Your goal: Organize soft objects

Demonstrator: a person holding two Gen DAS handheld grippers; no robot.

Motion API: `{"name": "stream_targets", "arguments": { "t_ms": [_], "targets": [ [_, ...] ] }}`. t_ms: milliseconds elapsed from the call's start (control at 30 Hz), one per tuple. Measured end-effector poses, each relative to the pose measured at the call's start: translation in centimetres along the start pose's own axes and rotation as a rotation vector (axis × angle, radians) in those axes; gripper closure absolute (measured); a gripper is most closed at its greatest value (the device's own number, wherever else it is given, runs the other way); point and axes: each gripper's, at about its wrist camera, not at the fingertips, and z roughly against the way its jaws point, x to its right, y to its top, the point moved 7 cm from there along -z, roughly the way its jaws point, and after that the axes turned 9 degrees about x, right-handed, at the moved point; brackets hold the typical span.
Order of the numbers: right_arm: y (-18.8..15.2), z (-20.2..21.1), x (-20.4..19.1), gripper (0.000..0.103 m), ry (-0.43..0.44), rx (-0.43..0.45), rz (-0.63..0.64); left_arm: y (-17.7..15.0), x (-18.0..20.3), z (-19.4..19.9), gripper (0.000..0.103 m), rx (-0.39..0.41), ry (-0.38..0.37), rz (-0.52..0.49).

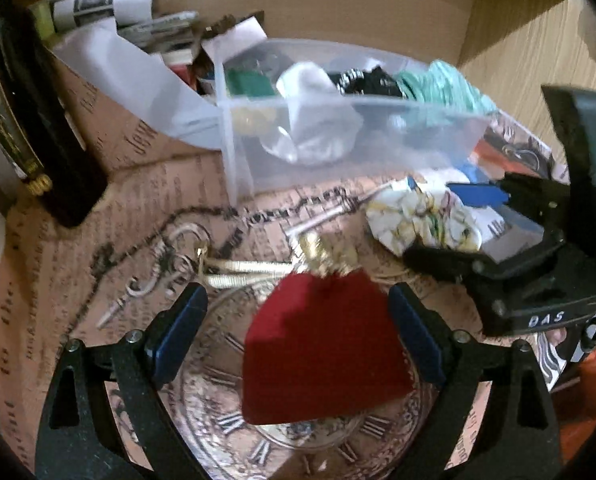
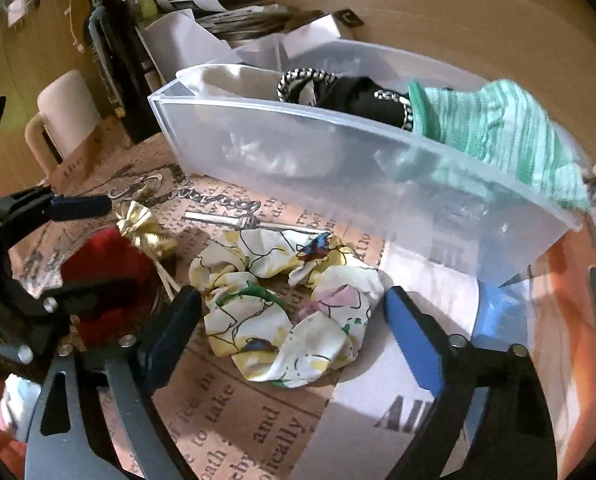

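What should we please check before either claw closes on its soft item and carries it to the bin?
1. Left claw open around the red velvet pouch with gold tie: ok.
2. Right claw open around the floral fabric scrunchie: ok.
3. Scrunchie lying free on the printed tabletop: ok.
4. Clear plastic bin has spare room: cannot tell.
5. Mint green knit cloth fully inside the bin: not ok, it drapes over the rim.

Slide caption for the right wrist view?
Open right gripper straddles floral scrunchie before clear bin holding socks.
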Motion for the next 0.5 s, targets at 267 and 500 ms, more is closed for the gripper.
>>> {"name": "stream_targets", "arguments": {
  "t_ms": [267,500],
  "targets": [
    [0.3,0.9,1.1,0.07,0.0,0.043,-0.035,-0.4,1.1,-0.4,0.035,0.008,0.003,-0.033],
    [1.0,2.7,1.3,0.078,-0.012,0.11,-0.037,0.4,1.5,1.7,0.074,0.06,-0.012,-0.036]
  ]
}}
